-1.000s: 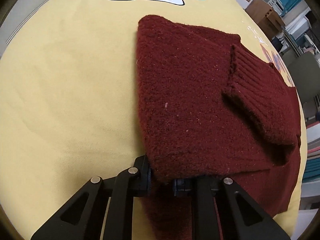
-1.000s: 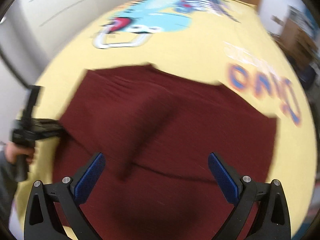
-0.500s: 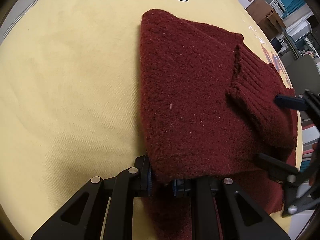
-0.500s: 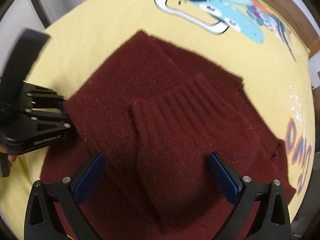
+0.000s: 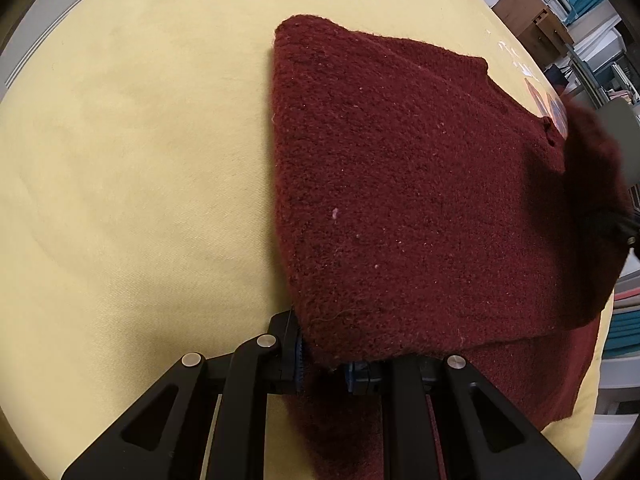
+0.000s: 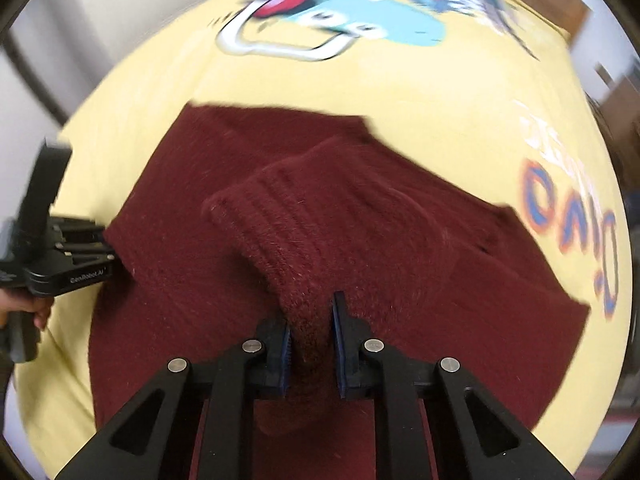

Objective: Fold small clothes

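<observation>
A dark red knitted sweater (image 5: 400, 200) lies partly folded on a yellow cloth (image 5: 140, 180). My left gripper (image 5: 324, 364) is shut on the sweater's near folded edge. In the right wrist view the sweater (image 6: 200, 280) spreads across the cloth, and my right gripper (image 6: 310, 344) is shut on its ribbed sleeve (image 6: 288, 224), which is lifted off the body. The left gripper (image 6: 108, 256) shows at the left edge, clamped on the sweater's side. In the left wrist view the lifted sleeve (image 5: 592, 184) is a blurred dark mass at the right.
The yellow cloth carries a cartoon print (image 6: 332, 20) at the far side and blue-orange lettering (image 6: 576, 216) at the right. Wooden cabinets and shelves (image 5: 536, 20) stand beyond the cloth's far right edge.
My right gripper has closed from wide open onto the ribbed sleeve and lifted it off the sweater body toward the right. My left gripper has kept its hold on the edge.
</observation>
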`<state>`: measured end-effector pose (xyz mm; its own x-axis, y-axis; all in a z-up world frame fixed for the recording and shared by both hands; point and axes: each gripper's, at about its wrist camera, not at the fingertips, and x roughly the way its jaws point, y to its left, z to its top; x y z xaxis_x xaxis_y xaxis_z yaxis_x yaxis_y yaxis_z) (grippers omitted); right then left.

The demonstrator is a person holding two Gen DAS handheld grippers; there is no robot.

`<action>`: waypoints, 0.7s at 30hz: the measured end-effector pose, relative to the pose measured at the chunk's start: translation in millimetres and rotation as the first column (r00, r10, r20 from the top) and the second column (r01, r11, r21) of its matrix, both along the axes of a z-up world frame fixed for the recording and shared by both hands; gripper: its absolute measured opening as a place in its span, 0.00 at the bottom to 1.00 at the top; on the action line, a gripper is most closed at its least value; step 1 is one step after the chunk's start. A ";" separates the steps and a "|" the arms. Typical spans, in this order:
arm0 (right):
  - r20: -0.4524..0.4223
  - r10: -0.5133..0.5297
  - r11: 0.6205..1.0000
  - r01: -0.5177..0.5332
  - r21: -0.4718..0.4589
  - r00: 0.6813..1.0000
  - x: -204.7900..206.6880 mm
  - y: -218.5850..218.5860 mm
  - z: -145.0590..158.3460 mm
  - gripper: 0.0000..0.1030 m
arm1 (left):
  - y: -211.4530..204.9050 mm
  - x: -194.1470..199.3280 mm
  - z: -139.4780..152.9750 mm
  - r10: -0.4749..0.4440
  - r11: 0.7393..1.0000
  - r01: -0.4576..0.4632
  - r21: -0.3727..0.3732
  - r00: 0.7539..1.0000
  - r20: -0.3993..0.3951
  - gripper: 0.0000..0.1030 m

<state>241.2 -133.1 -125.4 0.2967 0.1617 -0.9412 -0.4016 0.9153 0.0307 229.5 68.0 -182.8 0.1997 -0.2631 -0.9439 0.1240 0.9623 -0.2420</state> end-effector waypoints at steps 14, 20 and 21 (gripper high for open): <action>-0.105 -0.214 0.967 0.226 0.119 0.971 -26.0 -90.3 -23.9 0.20 | -15.7 5.2 -0.2 0.000 1.000 0.000 0.018 1.000 -0.007 0.12; -0.121 -0.272 0.961 0.277 0.023 0.955 -46.7 -112.4 -46.3 0.43 | -8.2 -1.2 -0.7 -0.001 1.000 0.001 0.019 1.000 -0.004 0.12; -0.120 -0.276 0.961 0.278 -0.001 0.954 -50.7 -115.8 -48.5 0.49 | -0.2 -5.7 0.2 -0.001 1.000 0.001 0.019 1.000 -0.004 0.13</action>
